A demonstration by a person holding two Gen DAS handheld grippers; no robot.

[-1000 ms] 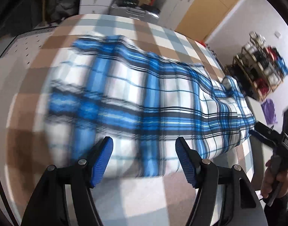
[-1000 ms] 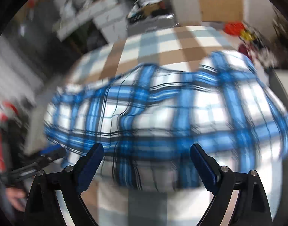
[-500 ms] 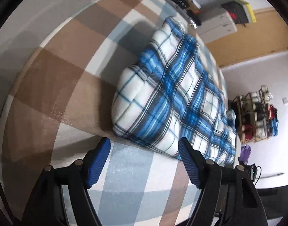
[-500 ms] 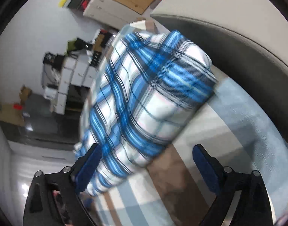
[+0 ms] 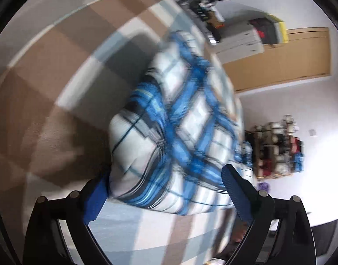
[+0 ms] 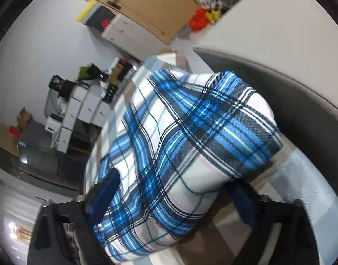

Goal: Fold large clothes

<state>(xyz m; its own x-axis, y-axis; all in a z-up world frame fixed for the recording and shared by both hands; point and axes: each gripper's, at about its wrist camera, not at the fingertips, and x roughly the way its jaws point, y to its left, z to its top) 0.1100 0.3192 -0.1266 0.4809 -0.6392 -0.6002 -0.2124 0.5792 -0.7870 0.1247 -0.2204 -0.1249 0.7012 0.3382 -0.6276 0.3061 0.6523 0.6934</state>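
A thick, folded blue-and-white plaid garment (image 5: 175, 132) lies as a long padded bundle on a bed cover (image 5: 47, 70) checked in brown, white and pale blue.

At one end of the bundle, the left gripper (image 5: 163, 193) reaches around the garment's corner. Its jaws are opening, set wide, with the bundle's end between the blue pads (image 5: 234, 195). This view is blurred, so contact is unclear.

At the opposite end of the bundle, the right gripper (image 6: 176, 198) straddles the garment (image 6: 182, 145) too. Its jaws are closing, with the folded fabric bulging between them and hiding part of each pad; whether they press on it yet I cannot tell.

Beyond the bundle stand white drawer units (image 6: 80, 114) and a wooden door (image 5: 286, 59).
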